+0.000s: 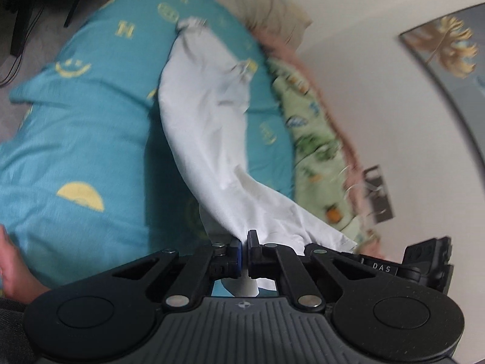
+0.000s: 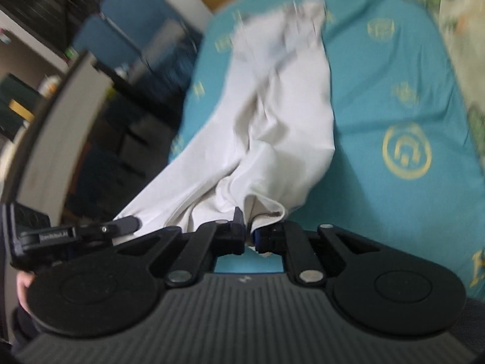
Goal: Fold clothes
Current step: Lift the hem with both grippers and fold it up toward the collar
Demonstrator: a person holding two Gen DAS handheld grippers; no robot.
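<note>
A white garment point(image 1: 209, 115) hangs lengthwise above a teal bed cover with yellow prints point(image 1: 78, 139). My left gripper point(image 1: 245, 244) is shut on one edge of the garment, which trails away from the jaws. In the right wrist view the same white garment point(image 2: 272, 115) runs away from my right gripper point(image 2: 249, 227), which is shut on another edge of it. The other gripper's black body point(image 2: 60, 236) shows at the left of that view, and the right gripper's body point(image 1: 424, 261) shows at the right of the left wrist view. Both frames are motion-blurred.
A green patterned blanket point(image 1: 312, 139) with a pink edge lies along the wall side of the bed. A beige pillow point(image 1: 266, 9) lies at its far end. A blue chair point(image 2: 127, 30) and dark shelves point(image 2: 27, 97) stand beside the bed. A framed picture point(image 1: 448, 54) hangs on the wall.
</note>
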